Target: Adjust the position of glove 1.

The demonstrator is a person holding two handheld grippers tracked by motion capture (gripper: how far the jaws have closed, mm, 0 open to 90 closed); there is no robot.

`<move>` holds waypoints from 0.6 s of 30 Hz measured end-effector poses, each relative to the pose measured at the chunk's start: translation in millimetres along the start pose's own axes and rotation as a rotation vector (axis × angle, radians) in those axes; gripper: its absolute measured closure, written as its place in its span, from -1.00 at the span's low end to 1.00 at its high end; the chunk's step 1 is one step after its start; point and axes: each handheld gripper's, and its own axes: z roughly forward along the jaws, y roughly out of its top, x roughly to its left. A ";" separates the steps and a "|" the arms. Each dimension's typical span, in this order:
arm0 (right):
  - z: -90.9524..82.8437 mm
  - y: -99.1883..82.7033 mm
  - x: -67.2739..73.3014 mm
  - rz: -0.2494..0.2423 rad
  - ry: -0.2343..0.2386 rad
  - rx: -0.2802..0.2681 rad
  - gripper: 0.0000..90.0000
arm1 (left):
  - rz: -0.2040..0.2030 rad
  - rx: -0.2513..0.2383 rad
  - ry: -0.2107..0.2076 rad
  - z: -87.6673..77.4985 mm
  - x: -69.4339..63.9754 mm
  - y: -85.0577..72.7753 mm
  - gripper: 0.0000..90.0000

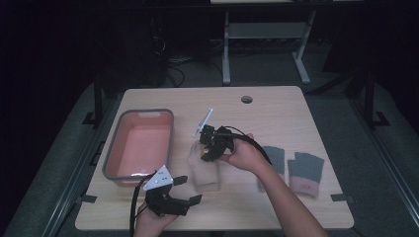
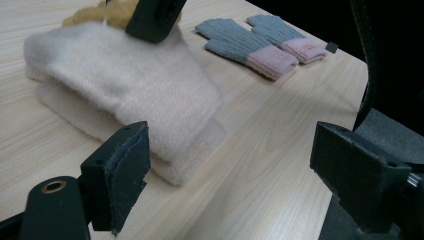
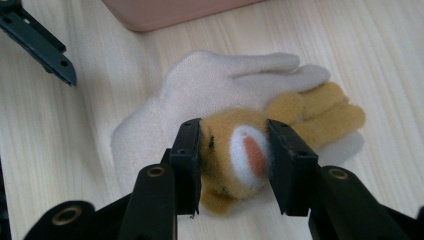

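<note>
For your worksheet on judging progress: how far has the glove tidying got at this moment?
Done: nothing; the pink bin holds no gloves. In hand: the right gripper is clamped on a tan glove over the cream gloves. Left: those, plus the grey gloves. The left gripper waits open.

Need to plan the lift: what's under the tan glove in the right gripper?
The cream glove lies under the tan glove, on the table. The right gripper grips the tan one; the cream palm beneath is covered.

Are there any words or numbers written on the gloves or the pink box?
None: no words, numbers or signs can be read. The cream gloves, the tan glove, the grey gloves and the pink bin show no writing.
</note>
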 end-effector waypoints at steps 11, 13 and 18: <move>33.5 -19.5 -4.0 0.066 0.038 0.029 0.24 | -0.002 0.009 0.010 3.1 1.4 0.2 -0.63; 35.0 -22.2 -4.4 0.079 0.041 0.023 0.19 | -0.011 0.012 0.017 4.4 1.8 0.2 -0.63; 32.4 -24.9 -4.5 0.095 0.037 -0.005 0.02 | -0.027 0.022 0.027 7.3 4.0 0.6 -0.63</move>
